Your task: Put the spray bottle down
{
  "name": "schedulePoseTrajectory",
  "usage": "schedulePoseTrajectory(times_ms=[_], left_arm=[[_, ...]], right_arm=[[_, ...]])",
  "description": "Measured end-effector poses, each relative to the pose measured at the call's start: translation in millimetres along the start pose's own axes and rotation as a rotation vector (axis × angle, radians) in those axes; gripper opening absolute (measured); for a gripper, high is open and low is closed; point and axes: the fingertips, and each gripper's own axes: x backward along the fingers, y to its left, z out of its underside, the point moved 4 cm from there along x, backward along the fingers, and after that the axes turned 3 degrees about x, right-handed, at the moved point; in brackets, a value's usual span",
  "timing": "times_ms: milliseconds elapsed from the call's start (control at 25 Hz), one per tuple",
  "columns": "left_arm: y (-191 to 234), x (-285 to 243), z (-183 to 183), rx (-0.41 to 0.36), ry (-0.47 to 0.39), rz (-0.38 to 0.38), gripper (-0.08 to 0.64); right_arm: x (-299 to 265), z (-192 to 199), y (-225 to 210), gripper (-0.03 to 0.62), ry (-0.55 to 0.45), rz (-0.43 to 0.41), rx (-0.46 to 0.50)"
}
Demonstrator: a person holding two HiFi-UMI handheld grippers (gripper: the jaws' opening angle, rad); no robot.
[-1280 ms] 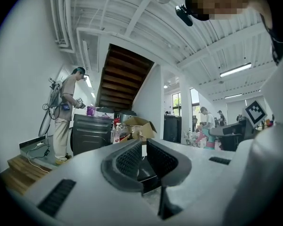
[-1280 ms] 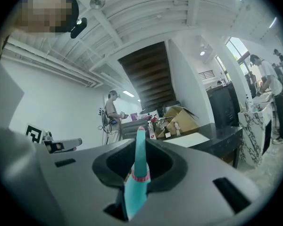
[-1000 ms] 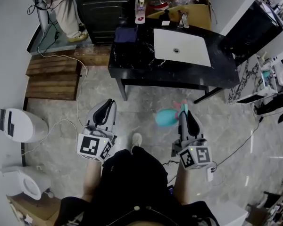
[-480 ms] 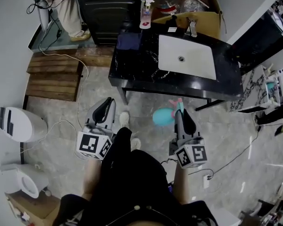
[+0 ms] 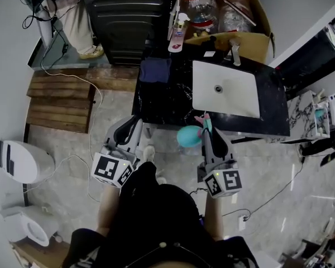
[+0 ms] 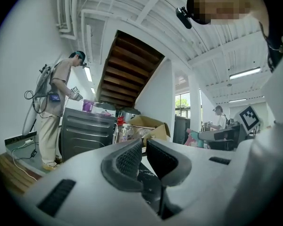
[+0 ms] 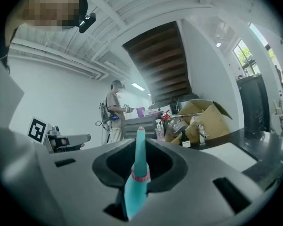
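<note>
- Starting at the right gripper (image 5: 205, 126), I saw its jaws clamped on the neck of the spray bottle (image 7: 136, 182), whose teal nozzle stood up between the pads.
- From the head view I read the bottle's round teal body as hanging off the gripper's left side, in the air, with a pink trigger at the top.
- The bottle sat at the front edge of the black counter (image 5: 156, 108), just short of the white sink basin (image 5: 226, 96), and I could not tell whether it touched the edge.
- My left gripper (image 6: 144, 150) held nothing; its ribbed pads were drawn nearly together with only a sliver of gap.
- That gripper pointed at the counter's left front corner, level with the other one, with my dark-clothed body between the two.
- On the counter I made out a dark folded cloth (image 5: 154, 70) at the back left and a faucet (image 5: 235, 52) behind the basin.
- Behind the counter stood a cardboard box (image 5: 252, 38) and a black cabinet (image 5: 128, 15).
- Another person (image 6: 53, 108) stood by the cabinet's far side.
- Wooden platforms (image 5: 58, 99) lay on the grey floor to the left.
</note>
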Motion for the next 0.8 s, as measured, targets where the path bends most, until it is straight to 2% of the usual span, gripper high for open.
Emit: schedulePoseTrajectory(times_ms=[240, 480, 800], left_arm=[[55, -30, 1, 0.028, 0.027, -0.006, 0.034], [92, -52, 2, 0.048, 0.045, 0.004, 0.034], [99, -80, 9, 0.109, 0.084, 0.126, 0.034]], right_arm=[[-85, -9, 10, 0.066, 0.005, -0.041, 0.09], [-161, -13, 15, 0.066, -0.007, -0.084, 0.185], [-244, -8, 13, 0.066, 0.004, -0.134, 0.235]])
